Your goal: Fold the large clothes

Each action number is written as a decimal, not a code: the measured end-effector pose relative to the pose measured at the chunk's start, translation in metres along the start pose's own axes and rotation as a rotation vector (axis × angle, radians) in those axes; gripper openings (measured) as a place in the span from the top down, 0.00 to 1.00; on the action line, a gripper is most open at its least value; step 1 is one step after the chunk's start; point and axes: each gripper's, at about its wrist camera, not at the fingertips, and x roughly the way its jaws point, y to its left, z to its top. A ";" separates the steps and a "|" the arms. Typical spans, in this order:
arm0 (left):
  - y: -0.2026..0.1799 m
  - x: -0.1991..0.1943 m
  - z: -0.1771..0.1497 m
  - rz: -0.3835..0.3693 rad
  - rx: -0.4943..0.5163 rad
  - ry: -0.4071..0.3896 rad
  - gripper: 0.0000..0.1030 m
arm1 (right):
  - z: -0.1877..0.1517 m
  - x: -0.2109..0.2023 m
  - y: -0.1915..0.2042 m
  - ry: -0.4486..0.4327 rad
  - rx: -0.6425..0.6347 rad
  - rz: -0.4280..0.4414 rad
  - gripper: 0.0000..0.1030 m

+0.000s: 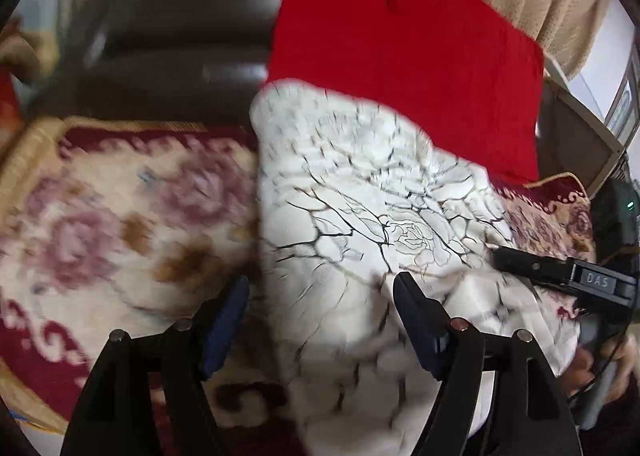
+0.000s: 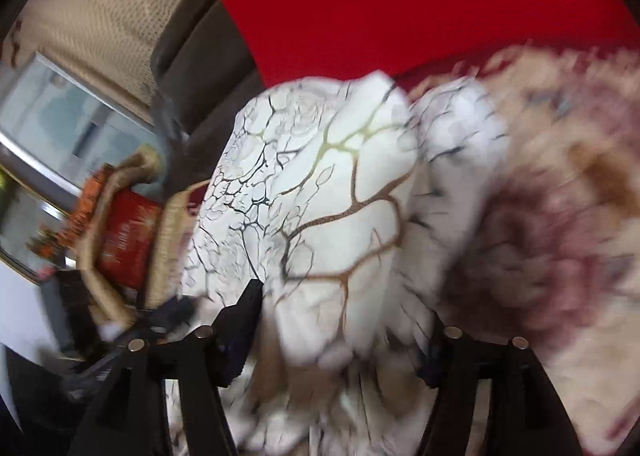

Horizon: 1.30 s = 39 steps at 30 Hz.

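Progress: white crack-patterned garment (image 1: 360, 196) is bunched, not yet flat-folded, on floral cushion (image 1: 100, 216), near red cloth (image 1: 400, 48) | left gripper (image 1: 320, 296) spread, cloth between, unpinched | right gripper (image 2: 340, 320) spread over cloth | only right view: basket (image 2: 132, 240)

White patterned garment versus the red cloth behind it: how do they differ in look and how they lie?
The white patterned garment carries dark and gold branching lines; the red cloth is plain. The white garment is bunched up on the floral cushion; the red cloth lies flat and smooth, leaning against the dark sofa back. Both are fabric, and they overlap.
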 end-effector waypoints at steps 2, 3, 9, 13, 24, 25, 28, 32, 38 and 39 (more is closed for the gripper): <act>0.002 -0.019 -0.008 0.040 0.010 -0.051 0.26 | -0.006 -0.016 0.016 -0.032 -0.083 -0.071 0.33; 0.004 -0.024 -0.008 0.064 0.011 -0.063 0.26 | -0.011 -0.028 0.027 -0.073 -0.143 -0.117 0.33; 0.021 -0.021 -0.018 0.130 -0.004 -0.017 0.26 | -0.034 -0.076 0.095 -0.254 -0.371 -0.106 0.39; 0.020 -0.012 -0.029 0.163 0.021 -0.025 0.26 | -0.052 -0.059 0.119 -0.182 -0.423 -0.057 0.63; -0.008 -0.012 -0.041 0.233 0.085 -0.036 0.25 | -0.076 0.022 0.037 0.004 -0.298 -0.209 0.78; -0.007 -0.015 -0.040 0.236 0.071 -0.034 0.24 | -0.075 0.020 0.041 0.006 -0.303 -0.215 0.78; -0.003 -0.035 -0.042 0.290 0.048 -0.049 0.24 | -0.069 0.004 0.047 0.010 -0.263 -0.191 0.75; -0.001 -0.072 -0.046 0.411 0.026 -0.118 0.14 | -0.069 -0.043 0.063 -0.050 -0.252 -0.148 0.74; -0.013 -0.128 -0.047 0.503 0.035 -0.219 0.05 | -0.079 -0.096 0.094 -0.138 -0.268 -0.104 0.28; -0.014 -0.134 -0.047 0.514 0.043 -0.235 0.05 | -0.084 -0.106 0.099 -0.168 -0.268 -0.094 0.23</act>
